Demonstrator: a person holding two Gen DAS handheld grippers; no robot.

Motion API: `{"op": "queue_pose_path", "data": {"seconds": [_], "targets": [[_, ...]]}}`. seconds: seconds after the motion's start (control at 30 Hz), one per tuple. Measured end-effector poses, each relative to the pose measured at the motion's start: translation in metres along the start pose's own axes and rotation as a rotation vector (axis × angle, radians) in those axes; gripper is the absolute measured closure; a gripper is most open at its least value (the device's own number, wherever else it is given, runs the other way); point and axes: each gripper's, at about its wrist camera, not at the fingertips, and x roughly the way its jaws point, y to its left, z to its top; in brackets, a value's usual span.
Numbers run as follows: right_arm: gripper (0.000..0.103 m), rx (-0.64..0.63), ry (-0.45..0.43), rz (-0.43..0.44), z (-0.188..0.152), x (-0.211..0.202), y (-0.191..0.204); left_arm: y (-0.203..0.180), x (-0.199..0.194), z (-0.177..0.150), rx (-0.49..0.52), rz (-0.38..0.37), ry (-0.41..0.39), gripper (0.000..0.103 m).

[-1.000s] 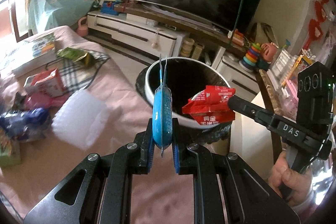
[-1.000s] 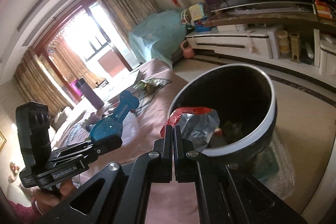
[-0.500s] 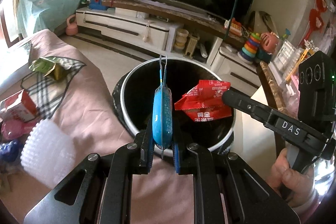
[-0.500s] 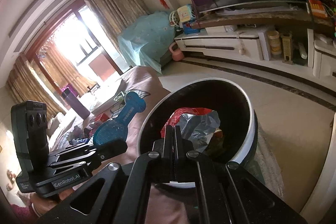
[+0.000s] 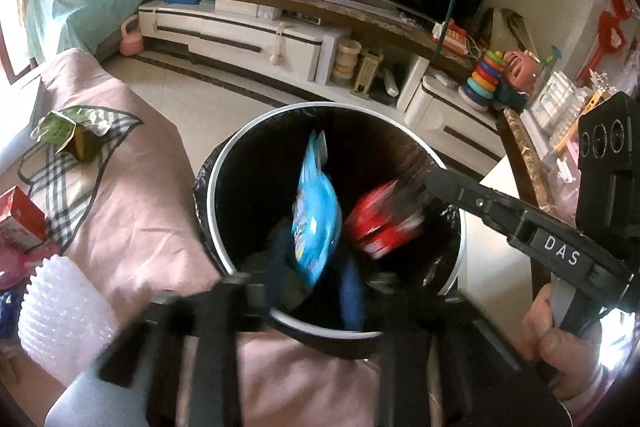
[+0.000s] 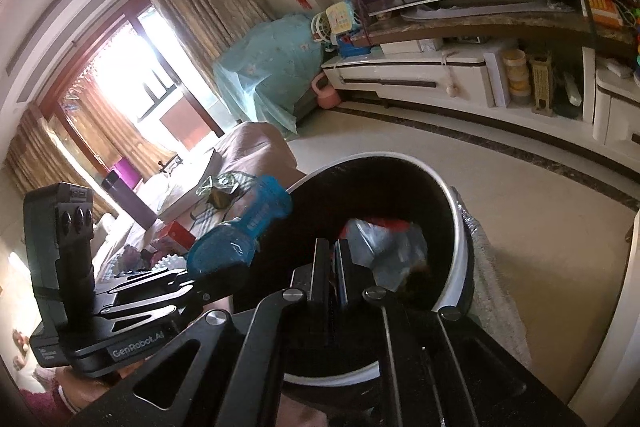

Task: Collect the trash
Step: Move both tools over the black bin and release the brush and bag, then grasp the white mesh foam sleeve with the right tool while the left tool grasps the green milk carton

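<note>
My left gripper [image 5: 316,291] has just been spreading its jaws, and the glossy blue snack packet [image 5: 316,215] sits loose between them, blurred, over the mouth of the round black-lined, white-rimmed trash bin [image 5: 216,179]. Just beyond, my right gripper [image 6: 334,267] has jaws barely parted, and the crumpled red-and-silver wrapper [image 6: 380,247] is blurred inside the bin; whether they pinch it I cannot tell.
</note>
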Motion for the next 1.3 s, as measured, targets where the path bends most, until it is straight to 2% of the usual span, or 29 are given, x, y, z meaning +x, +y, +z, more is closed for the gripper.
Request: {"op": "queue_pose_path", "data": {"seconds": [0.03,0.1,0.13,0.2,0.23,0.27,0.33,0.37,0.43,0.73,1.3], "targets": [[0.095,0.004,-0.001,-0.001,0.001,0.0,-0.001,0.001,-0.002,0.0,-0.004,0.006,-0.012,0.054],[0.094,0.016,-0.002,-0.005,0.002,-0.001,-0.004,0.002,-0.008,-0.002,-0.009,0.004,-0.031,0.053],[0.09,0.022,-0.005,-0.007,0.002,-0.002,-0.004,0.004,-0.009,-0.003,-0.014,0.005,-0.032,0.05],[0.072,0.029,-0.012,-0.006,0.001,-0.005,-0.005,0.007,-0.014,-0.006,-0.025,0.008,-0.042,0.048],[0.055,0.03,-0.016,-0.004,0.001,-0.006,-0.004,0.009,-0.017,-0.009,-0.029,0.012,-0.047,0.046],[0.044,0.028,-0.025,-0.002,-0.001,-0.009,-0.001,0.011,-0.02,-0.012,-0.033,0.017,-0.051,0.045],[0.035,0.017,-0.036,-0.002,-0.004,-0.012,0.006,0.015,-0.029,-0.019,-0.042,0.028,-0.065,0.041],[0.025,0.011,-0.04,-0.003,-0.004,-0.012,0.01,0.017,-0.033,-0.022,-0.047,0.031,-0.07,0.04],[0.012,0.007,-0.048,0.0,-0.006,-0.014,0.016,0.022,-0.043,-0.031,-0.061,0.038,-0.082,0.037],[0.003,-0.057,-0.054,0.023,-0.031,-0.015,0.064,0.059,-0.086,-0.069,-0.127,0.105,-0.126,0.033],[0.002,-0.182,0.041,0.098,-0.073,0.013,0.141,0.141,-0.141,-0.145,-0.307,0.225,-0.148,0.033]]}}
